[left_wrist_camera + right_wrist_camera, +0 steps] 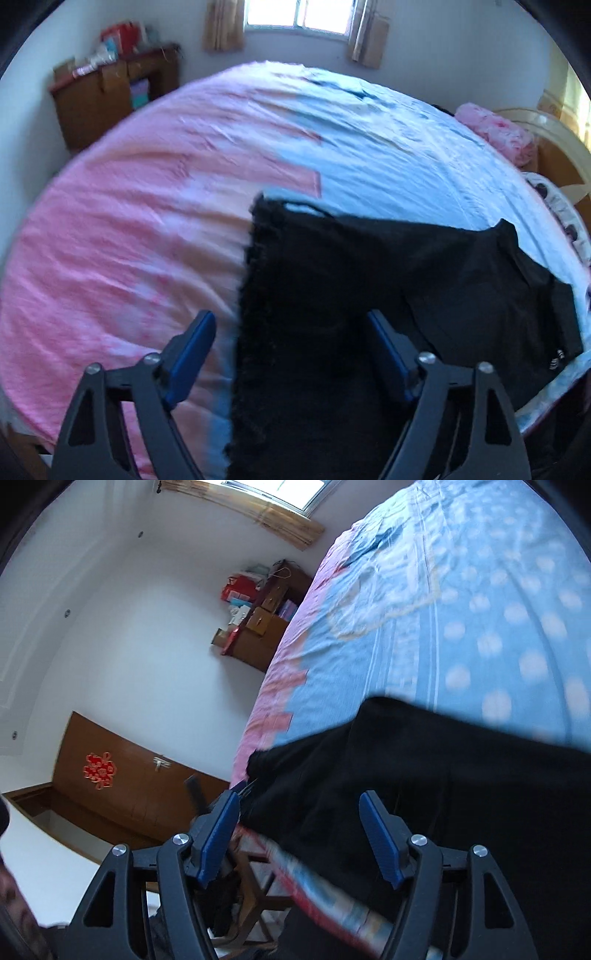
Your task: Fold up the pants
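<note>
I saw the black pants lying on the near right part of the bed. My left hand-held gripper stood spread above them, pinching nothing. My right hand-held gripper was spread too, empty over the pants' near edge.

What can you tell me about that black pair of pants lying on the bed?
The black pair of pants looks like soft, dark, matte fabric with a fuzzy, slightly frayed left edge. It lies spread on the pink and blue bedsheet near the bed's close edge, partly doubled over, one part reaching right towards small white stripes at its end. Both open grippers hover over it; no pad visibly presses the cloth.
</note>
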The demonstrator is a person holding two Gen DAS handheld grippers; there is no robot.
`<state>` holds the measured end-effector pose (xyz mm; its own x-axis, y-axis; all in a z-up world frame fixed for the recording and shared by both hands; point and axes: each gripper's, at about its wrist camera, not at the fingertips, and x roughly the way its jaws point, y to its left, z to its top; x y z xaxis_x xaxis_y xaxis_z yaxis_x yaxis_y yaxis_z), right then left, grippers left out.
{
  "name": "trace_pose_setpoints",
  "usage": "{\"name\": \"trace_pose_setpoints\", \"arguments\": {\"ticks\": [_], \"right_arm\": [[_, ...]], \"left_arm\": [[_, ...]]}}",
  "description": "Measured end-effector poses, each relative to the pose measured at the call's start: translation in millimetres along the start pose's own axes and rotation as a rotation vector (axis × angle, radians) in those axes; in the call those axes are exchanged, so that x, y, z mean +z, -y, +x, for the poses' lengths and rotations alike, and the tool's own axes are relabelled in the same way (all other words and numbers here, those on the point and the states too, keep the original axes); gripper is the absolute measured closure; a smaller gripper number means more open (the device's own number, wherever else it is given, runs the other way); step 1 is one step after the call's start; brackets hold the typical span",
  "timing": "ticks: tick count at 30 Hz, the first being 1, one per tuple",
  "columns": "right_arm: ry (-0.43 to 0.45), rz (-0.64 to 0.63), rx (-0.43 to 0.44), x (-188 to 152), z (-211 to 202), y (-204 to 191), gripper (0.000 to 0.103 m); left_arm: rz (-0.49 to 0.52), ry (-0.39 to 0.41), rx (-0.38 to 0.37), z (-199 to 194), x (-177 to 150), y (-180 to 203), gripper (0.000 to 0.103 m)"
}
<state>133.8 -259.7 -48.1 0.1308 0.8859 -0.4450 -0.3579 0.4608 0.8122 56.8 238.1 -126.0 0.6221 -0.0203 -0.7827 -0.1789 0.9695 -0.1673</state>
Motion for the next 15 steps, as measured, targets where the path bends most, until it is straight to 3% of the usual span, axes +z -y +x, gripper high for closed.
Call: {"name": "trace_pose_setpoints", "arguments": {"ticks": [3,4,5,9,11,13,15], "right_arm": [[-0.008,0.024,-0.040,-38,-1,13,0.034],[-0.012,0.034,-0.053,-48,-2,17,0.034],[-0.009,0.052,-0.062,-57,-3,24,0.034],[0.051,0.131,-0.097,-75,-16,49,0.034],[0.088,0.177,-0.113,-76,-21,60,0.034],[0.119,0.197,-0.109,-75,-25,64,0.034],[0.150,0.182,-0.117,-74,-31,59,0.034]], "left_arm": [[-0.053,-0.002,-0.055,5,-5,-6,0.022],[-0.051,-0.003,-0.059,5,-5,-5,0.030],[-0.042,-0.006,-0.080,5,-5,-1,0.049],[0.038,-0.015,-0.080,-4,-5,15,0.069],[0.028,-0.008,-0.085,-8,-4,12,0.074],[0.002,0.019,-0.098,-18,-4,7,0.086],[-0.037,0.063,-0.139,-35,-3,5,0.089]]}}
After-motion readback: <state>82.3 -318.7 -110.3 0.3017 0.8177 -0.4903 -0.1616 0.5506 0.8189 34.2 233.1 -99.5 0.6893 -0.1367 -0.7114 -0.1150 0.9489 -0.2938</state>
